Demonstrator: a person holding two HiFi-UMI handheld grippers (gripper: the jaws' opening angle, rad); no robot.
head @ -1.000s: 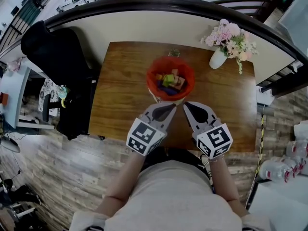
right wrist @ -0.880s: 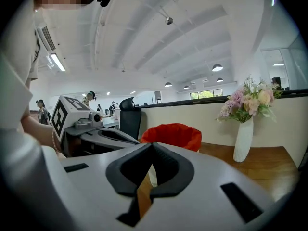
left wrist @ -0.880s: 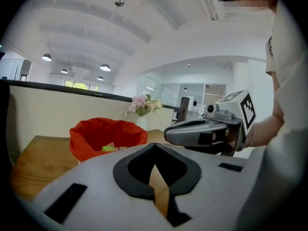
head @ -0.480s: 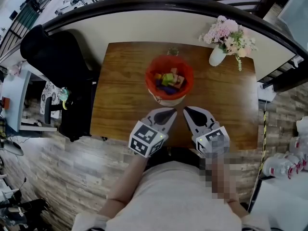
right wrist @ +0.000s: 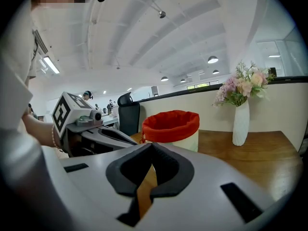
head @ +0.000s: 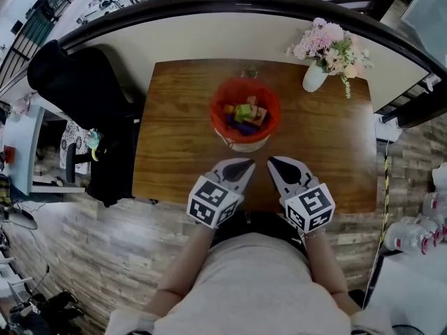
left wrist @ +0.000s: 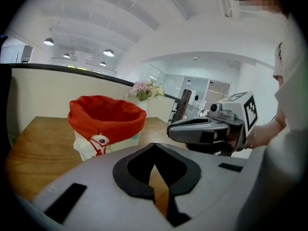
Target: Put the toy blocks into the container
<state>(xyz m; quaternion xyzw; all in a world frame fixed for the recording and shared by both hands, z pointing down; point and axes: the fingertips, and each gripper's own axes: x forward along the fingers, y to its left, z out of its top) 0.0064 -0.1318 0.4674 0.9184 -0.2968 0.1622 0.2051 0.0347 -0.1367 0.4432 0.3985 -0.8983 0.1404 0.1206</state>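
Note:
A red-lined fabric container stands on the wooden table, with several coloured toy blocks inside it. Both grippers hover over the table's near edge, short of the container. My left gripper is shut, tips together, nothing between them. My right gripper is shut too and empty. The container sits ahead and left of the left gripper in its own view. In the right gripper view the container lies just beyond the right gripper.
A white vase of pink flowers stands at the table's far right corner, also seen as the vase in the right gripper view. A black chair is left of the table. A curved railing runs behind it.
Both grippers have drawn back slightly toward the table's near edge, still shut. The container and blocks have not moved.

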